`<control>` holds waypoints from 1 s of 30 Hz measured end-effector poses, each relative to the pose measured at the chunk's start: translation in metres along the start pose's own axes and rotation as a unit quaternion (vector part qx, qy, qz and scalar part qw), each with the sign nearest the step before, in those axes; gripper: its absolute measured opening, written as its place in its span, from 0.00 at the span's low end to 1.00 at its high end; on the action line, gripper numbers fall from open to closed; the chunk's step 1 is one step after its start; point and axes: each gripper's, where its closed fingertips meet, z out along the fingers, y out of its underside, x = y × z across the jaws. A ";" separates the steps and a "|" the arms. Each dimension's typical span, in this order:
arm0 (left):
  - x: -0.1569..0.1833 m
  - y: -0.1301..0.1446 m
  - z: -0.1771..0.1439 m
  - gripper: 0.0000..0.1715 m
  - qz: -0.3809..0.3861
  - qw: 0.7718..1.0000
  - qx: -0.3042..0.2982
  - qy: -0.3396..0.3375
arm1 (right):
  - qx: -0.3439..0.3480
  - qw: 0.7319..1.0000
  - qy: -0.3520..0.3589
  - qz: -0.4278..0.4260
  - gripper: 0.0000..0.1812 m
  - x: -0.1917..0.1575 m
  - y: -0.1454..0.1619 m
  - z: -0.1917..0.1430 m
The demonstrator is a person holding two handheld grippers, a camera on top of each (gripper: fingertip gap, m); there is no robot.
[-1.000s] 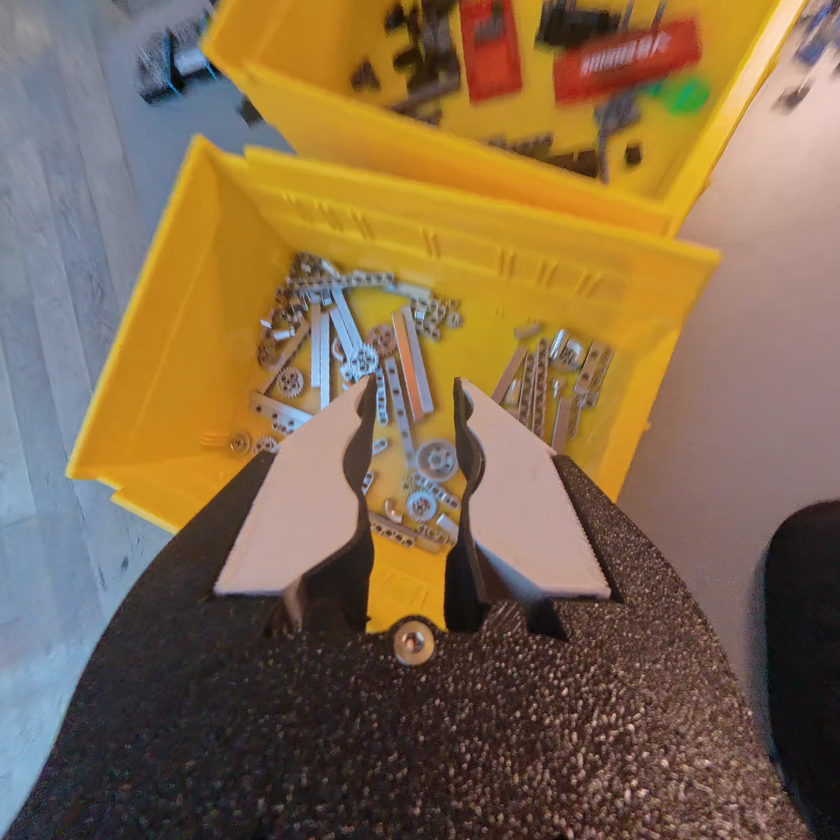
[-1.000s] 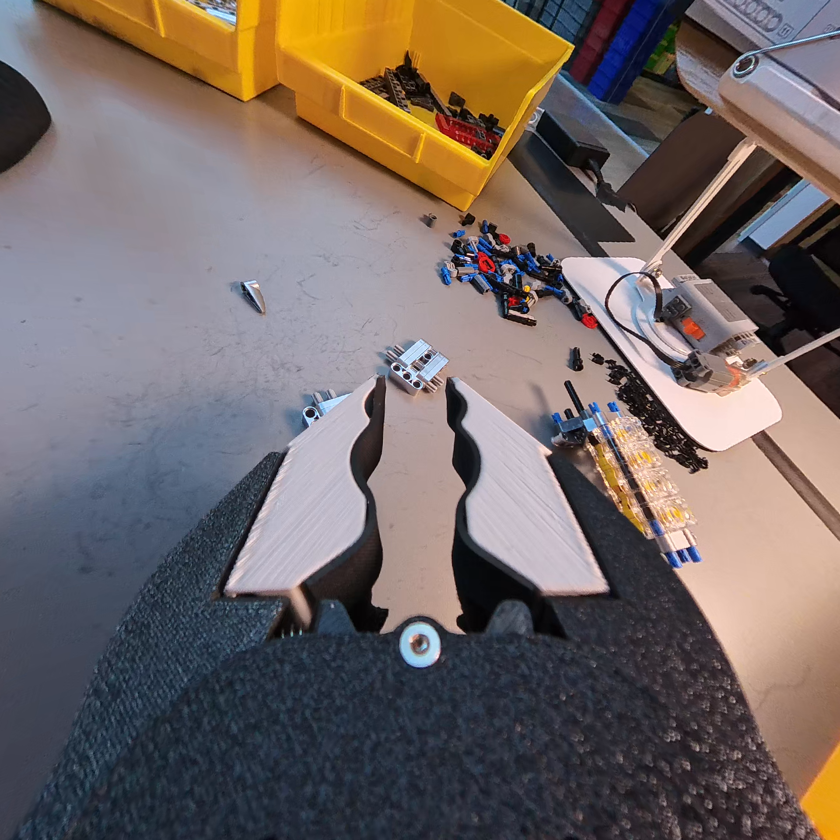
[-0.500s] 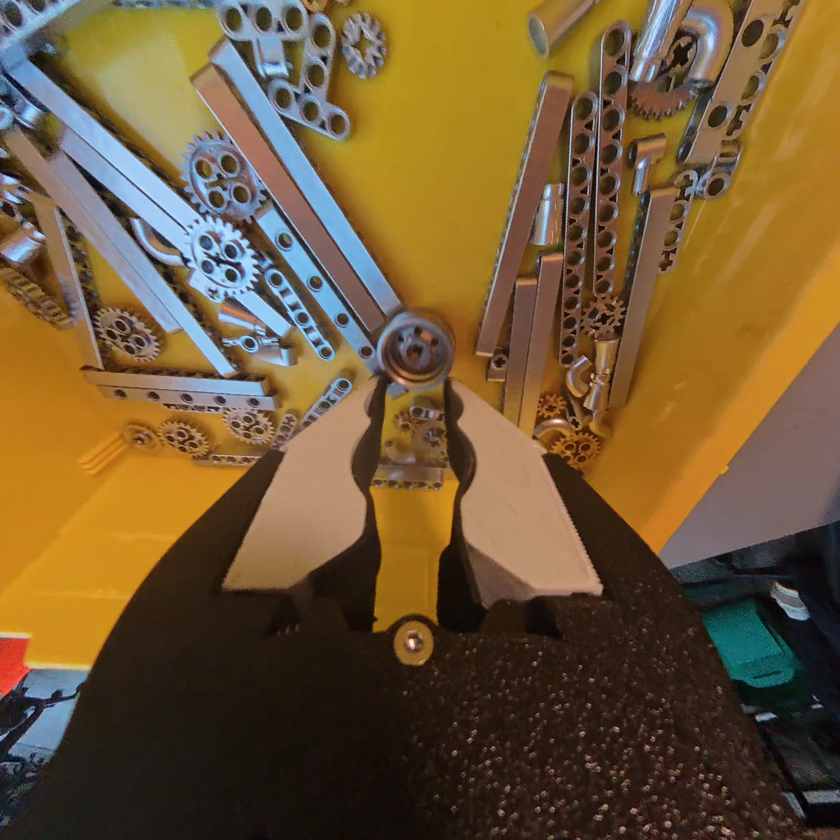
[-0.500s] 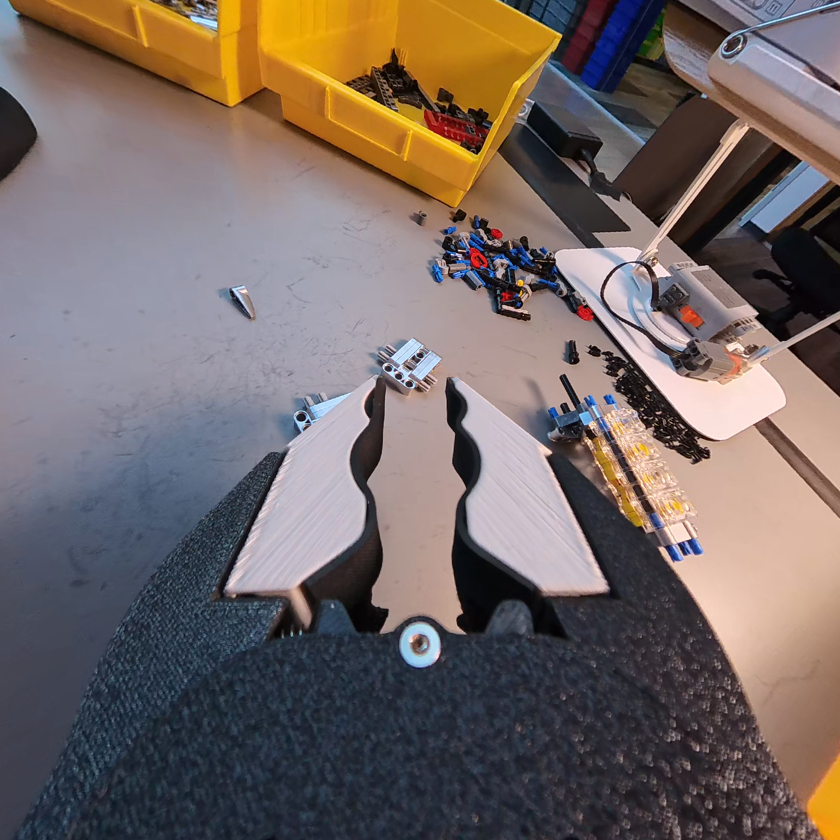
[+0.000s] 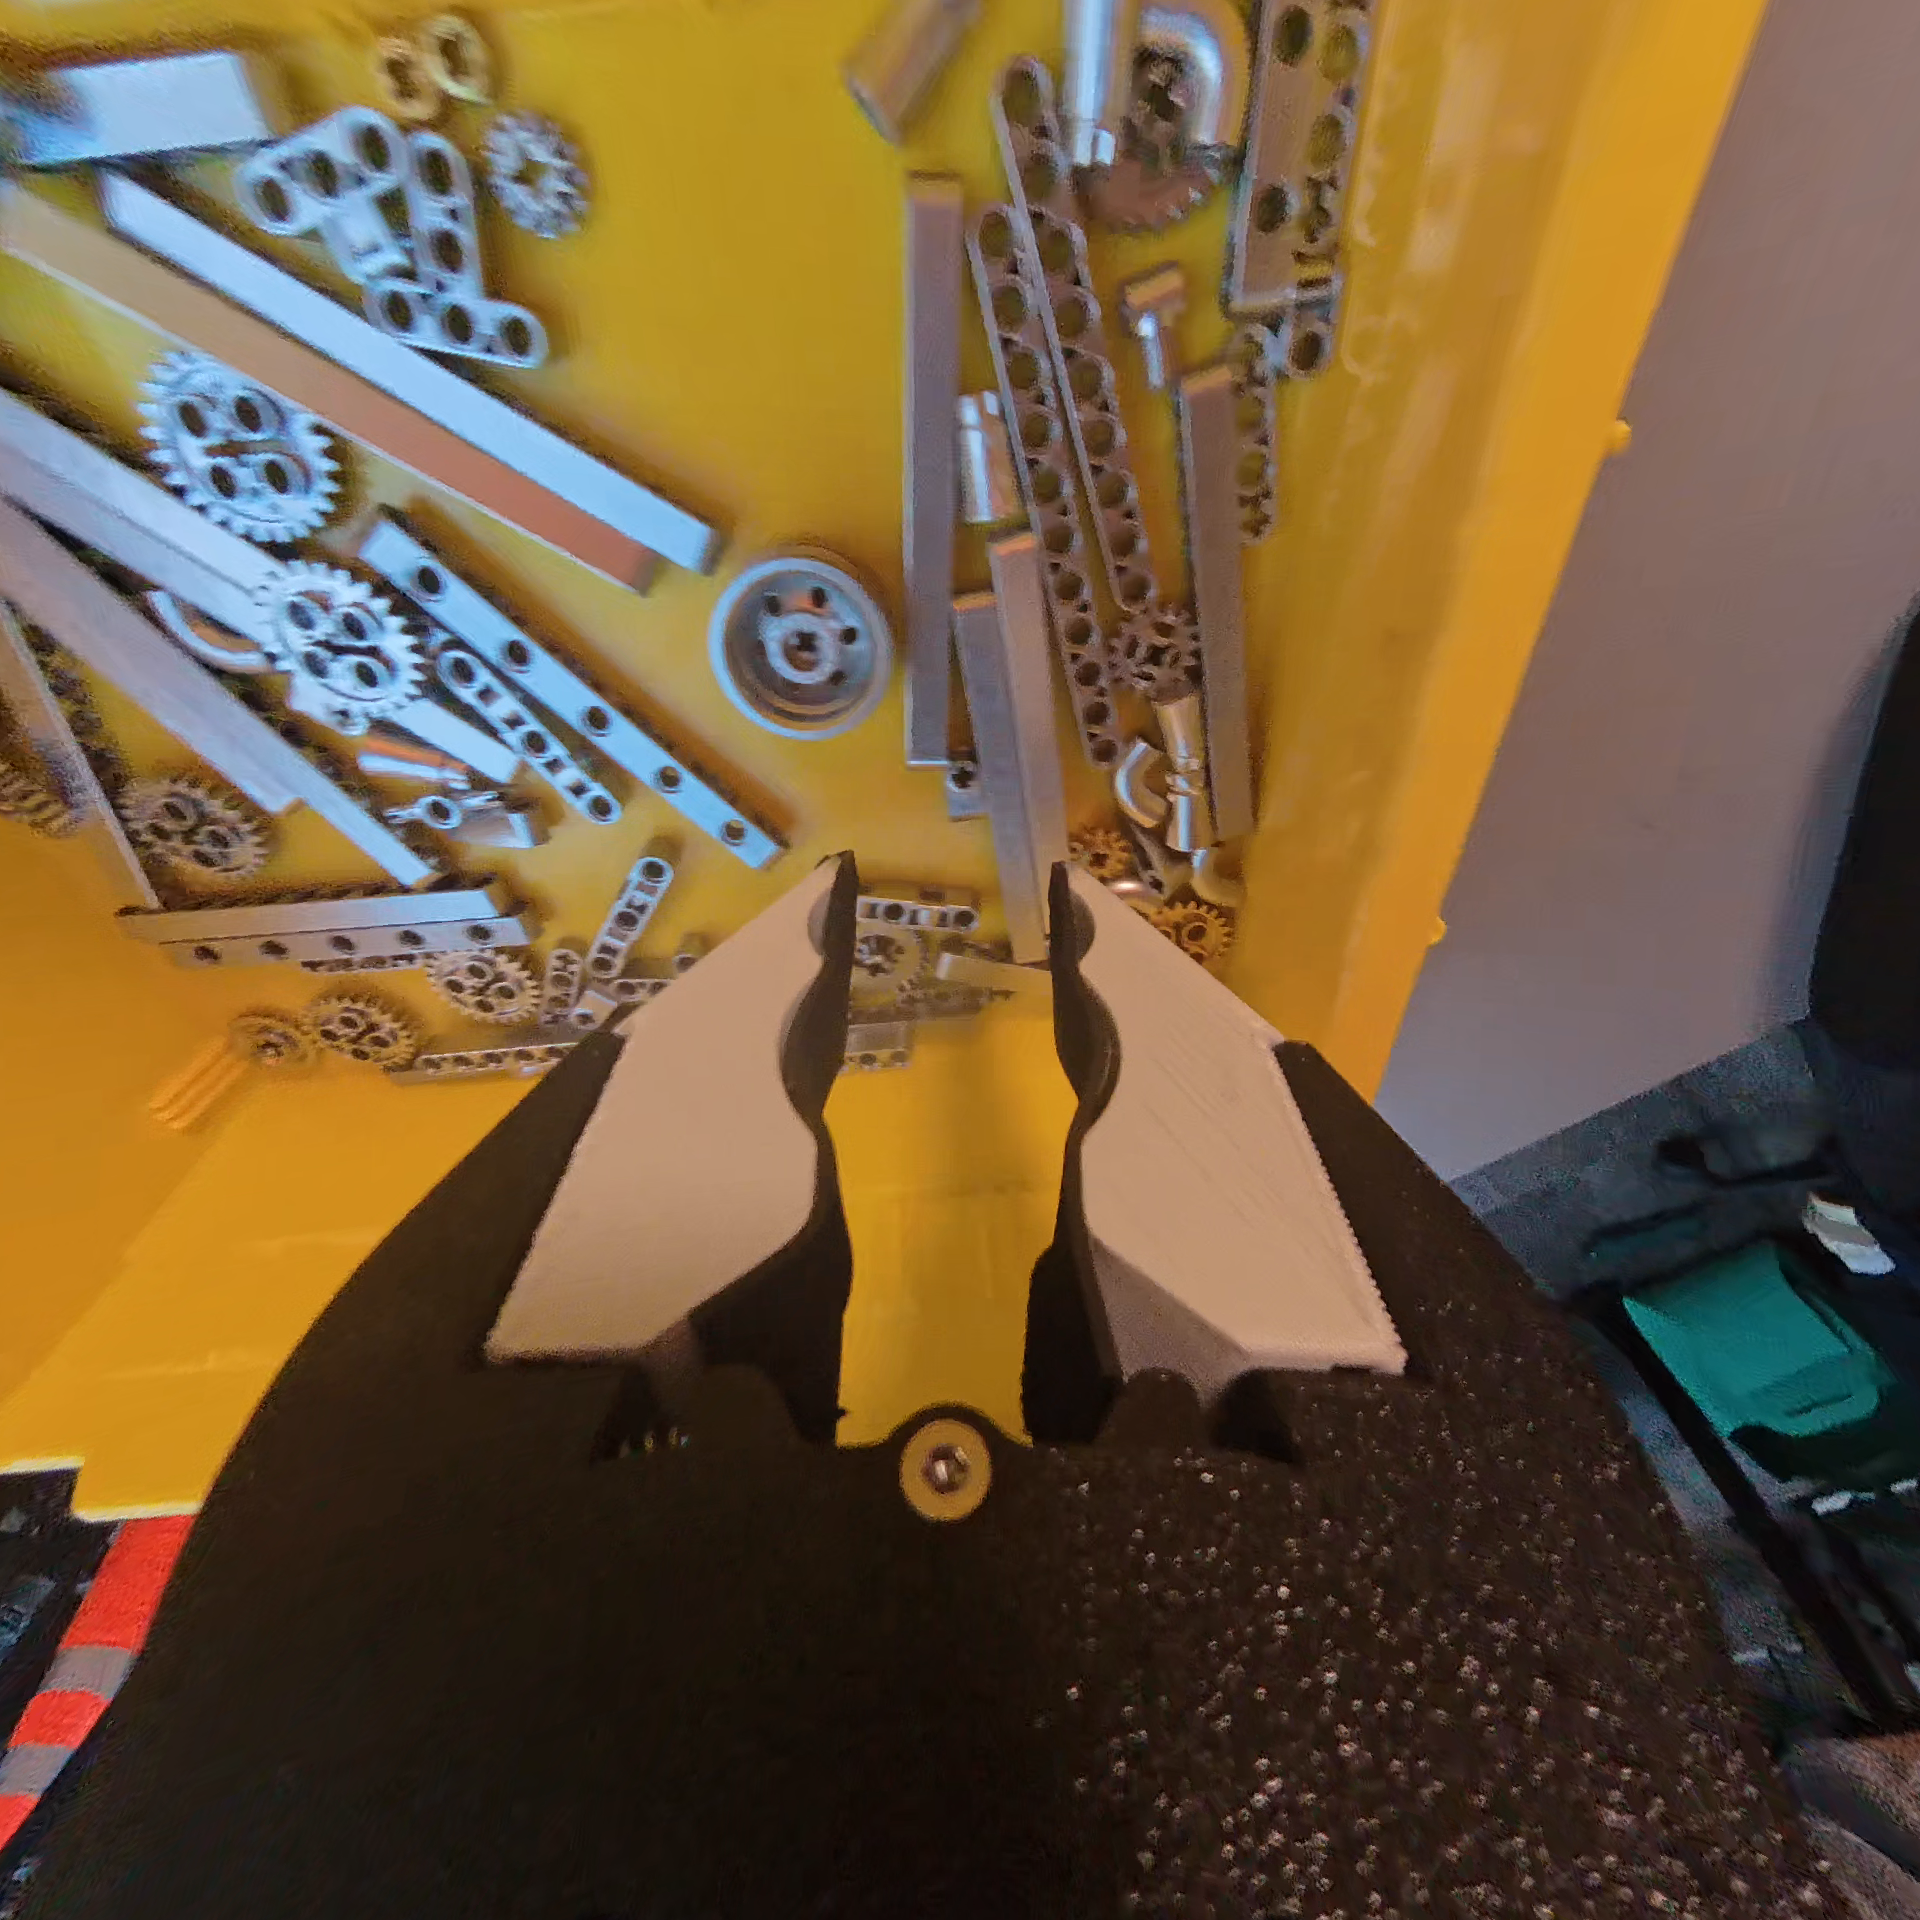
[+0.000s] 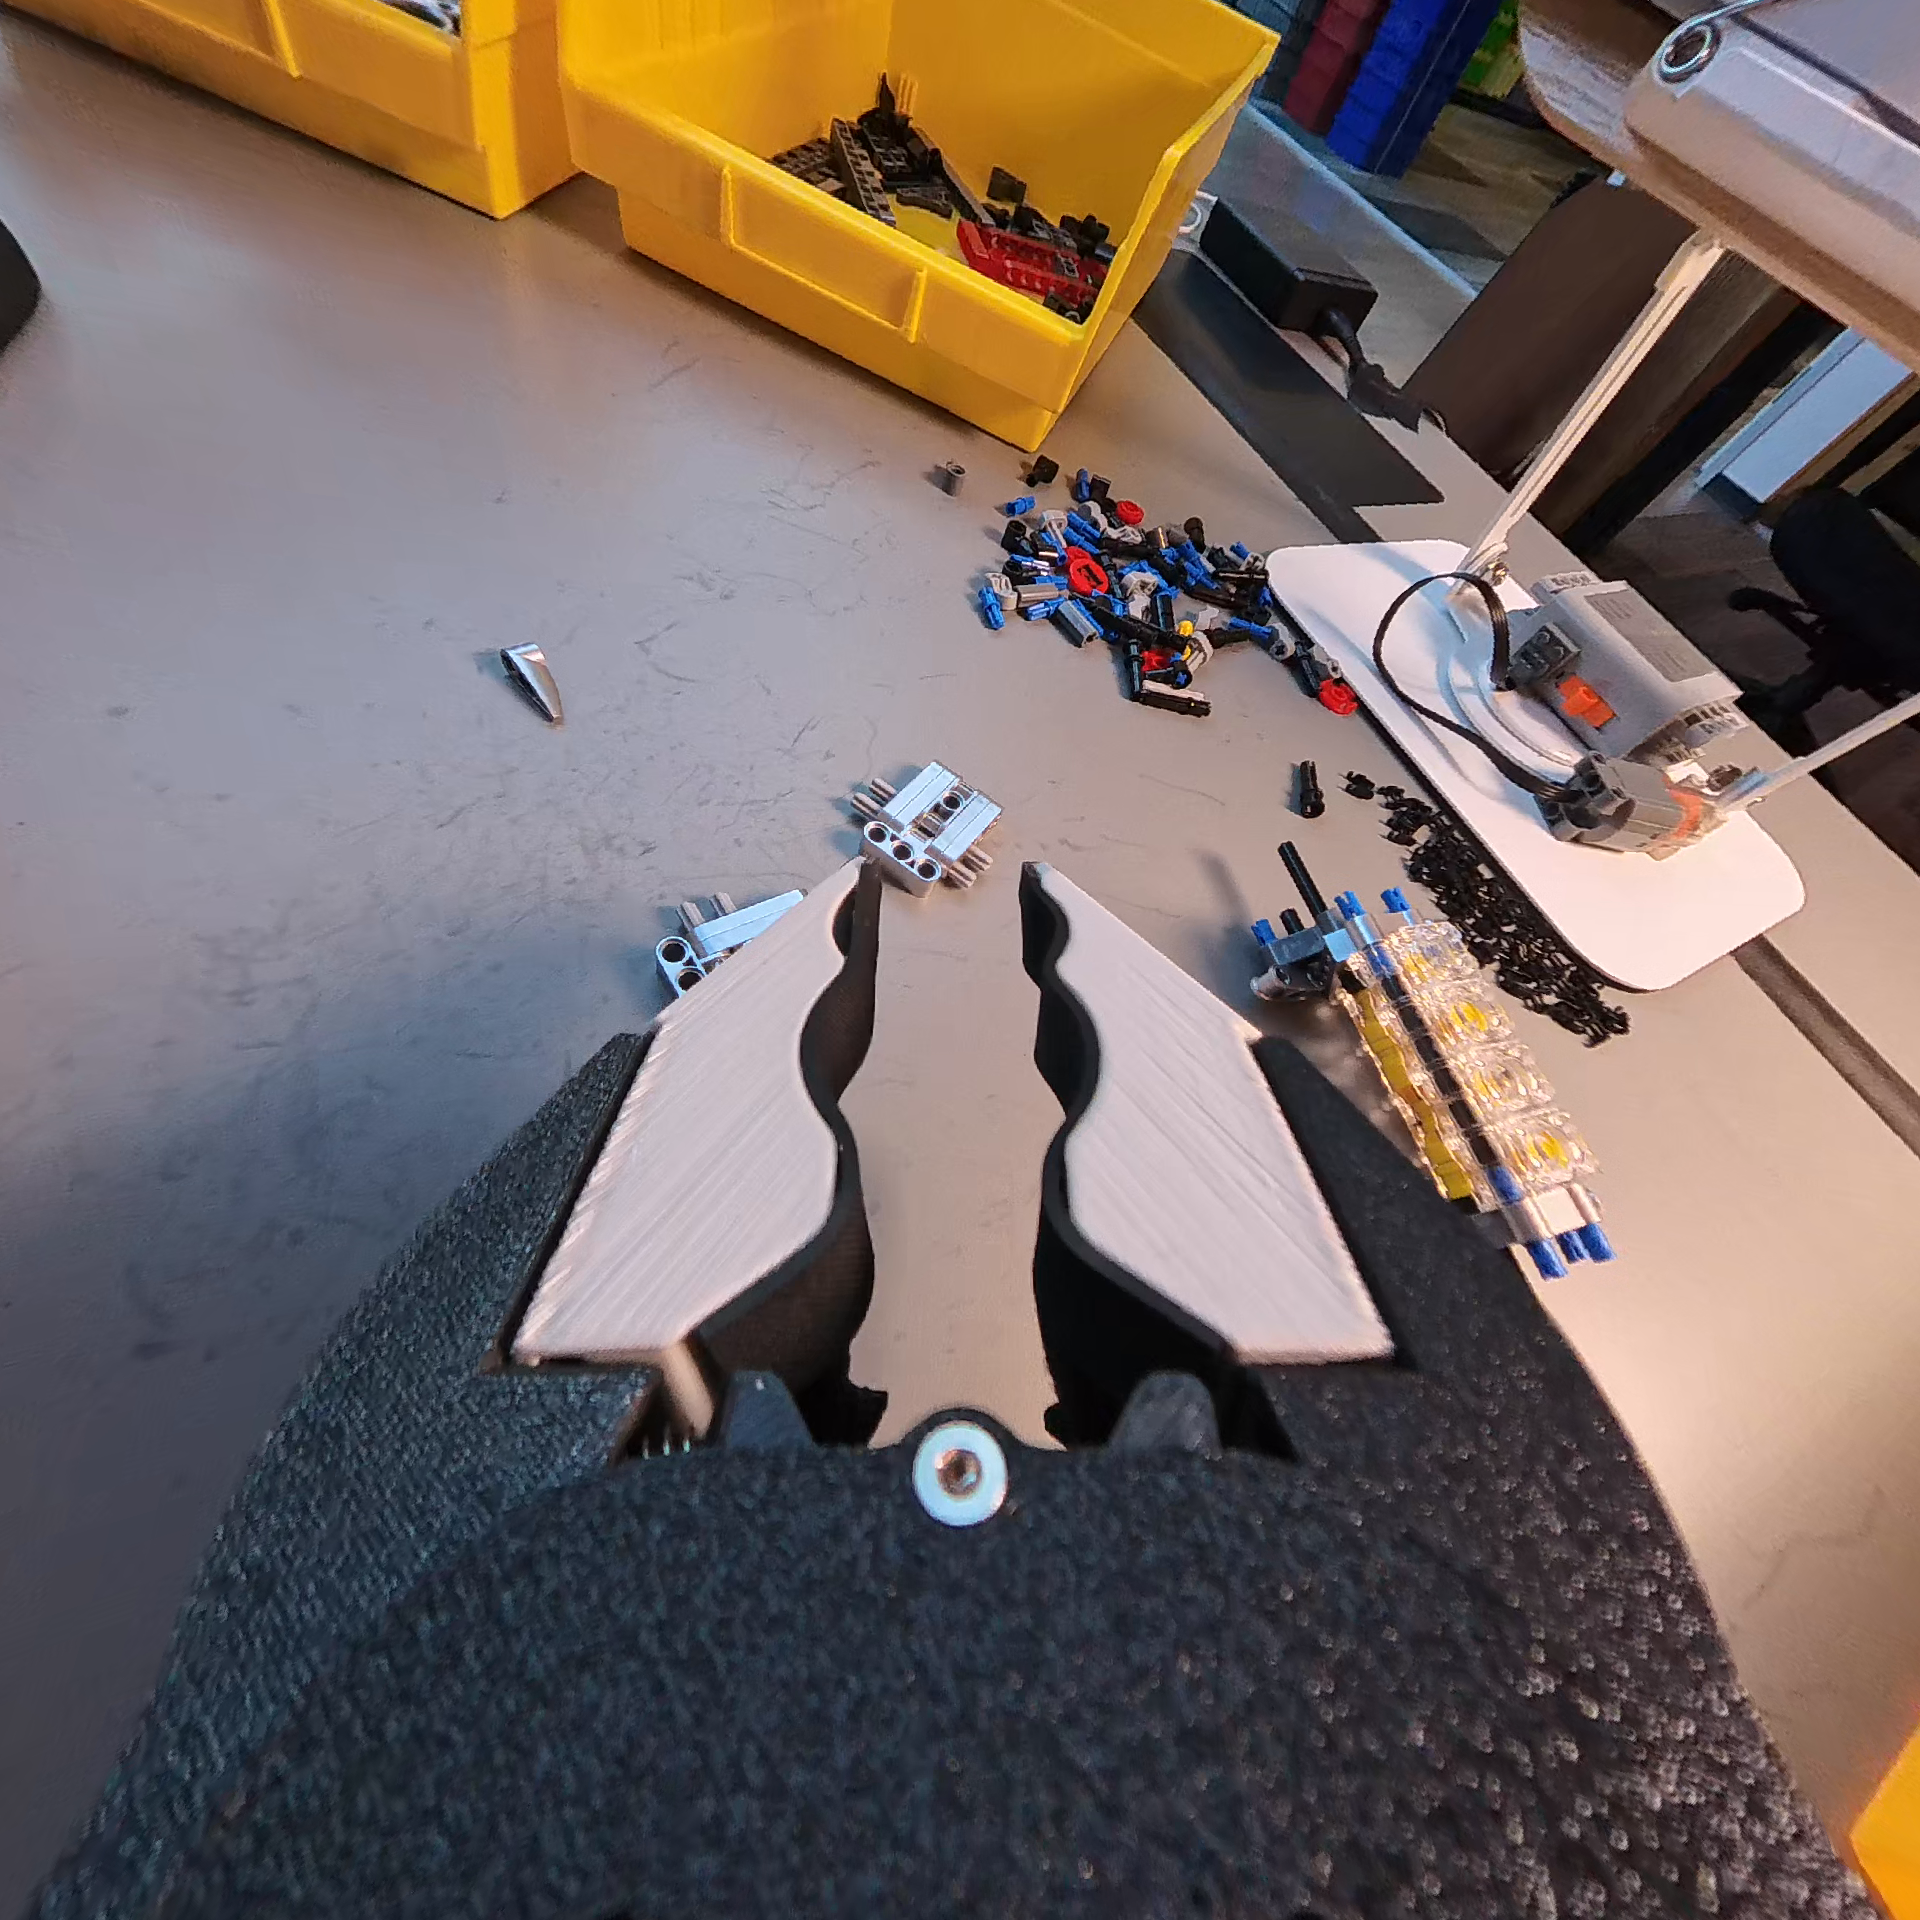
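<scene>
The left gripper [image 5: 951, 883] is open and empty over the yellow bin [image 5: 1382, 520], near a grey wheel [image 5: 800, 646]. The right gripper [image 6: 948, 881] is open and empty over the table [image 6: 312, 520], near a grey block [image 6: 925, 821].

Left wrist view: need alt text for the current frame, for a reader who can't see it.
The left gripper, open and empty, hangs inside a yellow bin over loose silver-grey building parts. A round wheel hub lies just beyond its fingertips, with holed beams to the right and toothed gears and flat bars to the left.
</scene>
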 end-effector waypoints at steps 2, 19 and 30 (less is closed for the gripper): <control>0.014 0.003 0.005 0.22 0.016 1.000 -0.011 0.011 | 0.000 1.000 -0.003 -0.003 0.14 -0.001 0.000 0.000; -0.041 -0.003 0.001 0.13 0.021 0.993 0.022 -0.110 | 0.030 0.998 -0.014 0.052 0.15 0.012 -0.009 -0.005; 0.032 -0.064 0.000 0.20 0.074 0.985 0.156 0.002 | 0.034 0.996 -0.032 0.077 0.15 0.010 -0.019 -0.003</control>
